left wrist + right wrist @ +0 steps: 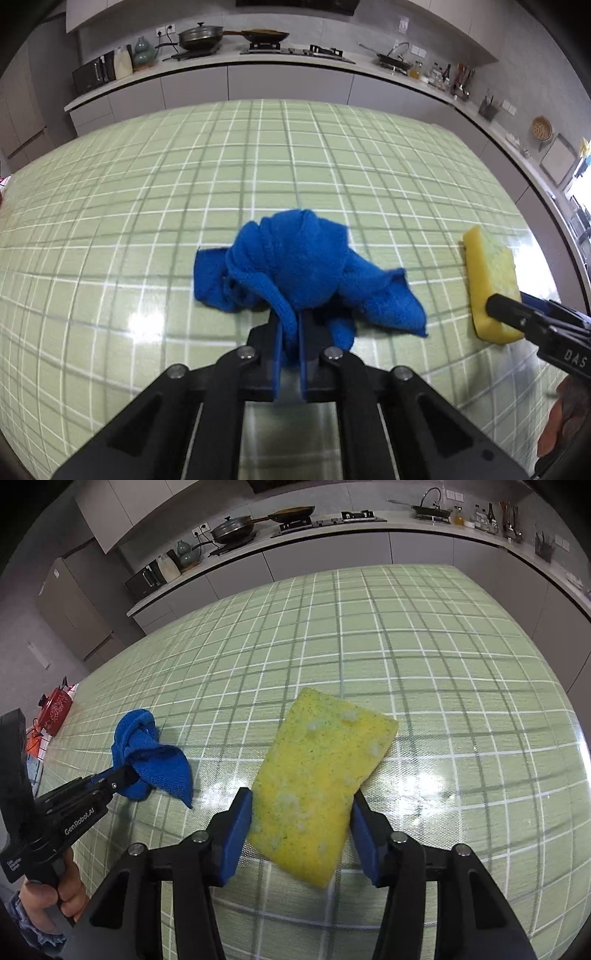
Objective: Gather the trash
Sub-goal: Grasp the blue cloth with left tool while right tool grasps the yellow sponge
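Note:
A crumpled blue cloth (295, 269) is pinched in my left gripper (290, 332), whose jaws are shut on a fold of it just above the green checked table (147, 221). The cloth (147, 764) and the left gripper (122, 775) also show in the right wrist view. A yellow sponge (317, 794) with pale spots sits between the blue pads of my right gripper (301, 812), which is shut on its sides. The sponge (487, 277) and the right gripper (506, 306) show at the right of the left wrist view.
A kitchen counter (295, 62) with pans, a stove and bottles runs behind the table. A red pot (55, 709) stands beyond the table's left edge. A hand (48, 893) holds the left gripper's handle.

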The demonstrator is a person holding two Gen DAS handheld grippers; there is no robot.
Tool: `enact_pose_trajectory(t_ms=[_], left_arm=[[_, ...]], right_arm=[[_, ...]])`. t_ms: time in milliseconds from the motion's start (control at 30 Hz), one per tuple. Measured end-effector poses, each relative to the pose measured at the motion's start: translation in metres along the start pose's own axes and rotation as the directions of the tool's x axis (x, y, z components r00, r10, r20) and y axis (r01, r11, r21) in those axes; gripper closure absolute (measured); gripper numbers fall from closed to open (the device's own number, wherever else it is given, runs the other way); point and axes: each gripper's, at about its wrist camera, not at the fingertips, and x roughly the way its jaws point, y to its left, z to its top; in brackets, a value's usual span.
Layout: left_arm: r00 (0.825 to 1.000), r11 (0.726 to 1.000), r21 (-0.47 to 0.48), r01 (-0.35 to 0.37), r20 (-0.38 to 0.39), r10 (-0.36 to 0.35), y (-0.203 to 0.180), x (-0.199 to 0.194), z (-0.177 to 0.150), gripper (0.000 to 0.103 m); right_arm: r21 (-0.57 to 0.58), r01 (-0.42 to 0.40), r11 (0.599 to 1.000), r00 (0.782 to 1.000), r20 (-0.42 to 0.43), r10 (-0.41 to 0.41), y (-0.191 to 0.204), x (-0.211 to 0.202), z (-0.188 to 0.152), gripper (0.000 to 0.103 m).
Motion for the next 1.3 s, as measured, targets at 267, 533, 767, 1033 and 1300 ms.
enact_pose_trajectory(t_ms=[267,533,767,1033,1300], left_arm=[[0.999,0.999,-0.003,0.033,0.029,-0.033,-0.023,-0.019,-0.015,0.097],[0.996,0.997,0.026,0.067,0.062,-0.068,-0.073,-0.037,-0.022,0.098],[1.000,0.999,-0.033,0.005,0.027,-0.004,-0.072,-0.039,-0.028,0.081],[0.998,0.996,0.066,-0.056,0.013,0.055,-0.075,-0.021,-0.023,0.045],[1.000,0.999,0.039,0.019,-0.018,-0.019,-0.054,-0.003,-0.036,0.087]], right_arm=[[-0.006,-0.023,1.000,0.999,0.029,0.023,-0.007,-0.023,-0.002,0.052],[0.014,-0.050,0.999,0.999,0.021,0.050,-0.047,-0.051,-0.015,0.095],[0.019,-0.103,0.994,0.994,0.033,0.102,-0.064,-0.060,-0.017,0.017],[-0.029,-0.052,0.998,0.999,0.000,0.052,-0.024,-0.026,-0.003,0.015],[-0.104,0.112,0.988,0.994,0.021,-0.111,-0.003,-0.010,-0.017,0.047]])
